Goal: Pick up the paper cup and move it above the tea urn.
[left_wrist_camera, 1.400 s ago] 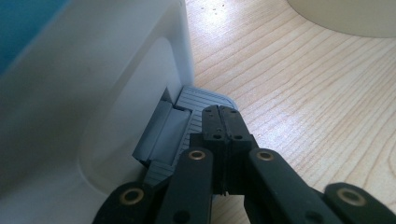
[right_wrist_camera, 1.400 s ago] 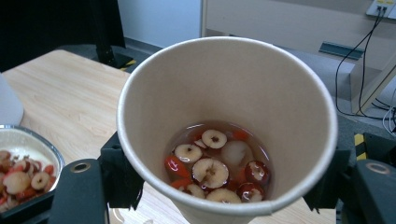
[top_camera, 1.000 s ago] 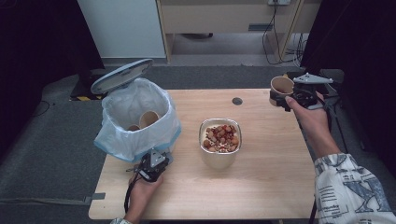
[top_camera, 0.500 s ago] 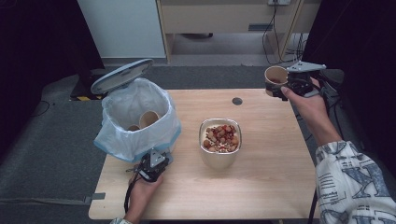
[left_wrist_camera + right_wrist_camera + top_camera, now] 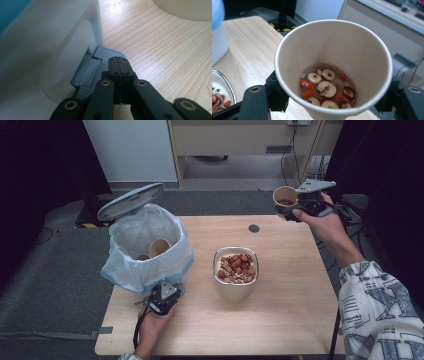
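Up close, right tool (image 5: pixel 332 100) grips paper cup (image 5: pixel 332 50) holding fruit slices (image 5: pixel 325 88); left tool (image 5: pixel 119 65) closed on pedal (image 5: pixel 105 58).

— Do we find any word, number or brand that we can read here?
— No, we find none. The person's sleeve (image 5: pixel 382 312) carries large dark shapes like letters, but we cannot read them as a word.

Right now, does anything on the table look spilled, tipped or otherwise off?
Nothing stands out. The paper cup is upright in the right gripper, its fruit slices inside. The metal bowl sits upright, the wooden table looks dry, and two cups lie in the lined bin.
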### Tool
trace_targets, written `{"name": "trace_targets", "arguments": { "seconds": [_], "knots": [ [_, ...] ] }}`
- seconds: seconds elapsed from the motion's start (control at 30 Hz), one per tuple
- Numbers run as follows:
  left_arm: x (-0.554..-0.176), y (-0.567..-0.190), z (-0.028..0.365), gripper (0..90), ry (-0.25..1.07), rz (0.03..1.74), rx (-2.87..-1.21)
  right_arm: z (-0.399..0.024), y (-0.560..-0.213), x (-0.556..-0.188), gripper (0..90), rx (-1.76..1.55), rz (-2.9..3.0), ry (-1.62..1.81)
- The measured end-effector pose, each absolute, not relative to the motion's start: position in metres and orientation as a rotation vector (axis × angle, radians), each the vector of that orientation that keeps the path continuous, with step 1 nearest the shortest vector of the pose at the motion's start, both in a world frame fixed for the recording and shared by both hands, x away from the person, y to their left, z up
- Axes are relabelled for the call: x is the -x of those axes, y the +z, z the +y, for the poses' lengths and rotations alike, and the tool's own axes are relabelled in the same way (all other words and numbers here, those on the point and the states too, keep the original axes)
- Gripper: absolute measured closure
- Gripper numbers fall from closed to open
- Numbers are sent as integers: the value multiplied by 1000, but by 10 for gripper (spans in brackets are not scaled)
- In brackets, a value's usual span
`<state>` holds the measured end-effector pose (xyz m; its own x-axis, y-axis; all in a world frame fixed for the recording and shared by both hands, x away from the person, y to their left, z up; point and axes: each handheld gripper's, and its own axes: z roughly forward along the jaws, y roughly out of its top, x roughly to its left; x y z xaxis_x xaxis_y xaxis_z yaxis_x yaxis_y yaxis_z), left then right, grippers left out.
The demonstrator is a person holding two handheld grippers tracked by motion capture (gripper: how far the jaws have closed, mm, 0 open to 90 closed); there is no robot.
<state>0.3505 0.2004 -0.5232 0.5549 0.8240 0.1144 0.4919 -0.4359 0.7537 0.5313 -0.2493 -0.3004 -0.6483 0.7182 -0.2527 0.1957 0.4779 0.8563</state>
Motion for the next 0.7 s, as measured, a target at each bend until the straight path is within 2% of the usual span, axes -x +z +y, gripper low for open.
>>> {"name": "trace_targets", "arguments": {
  "seconds": [0.7],
  "knots": [
    [-351,-523,201,892,620,1053,-2106,-224,-299,-526,298,-634,2148,1164]
  ]
}}
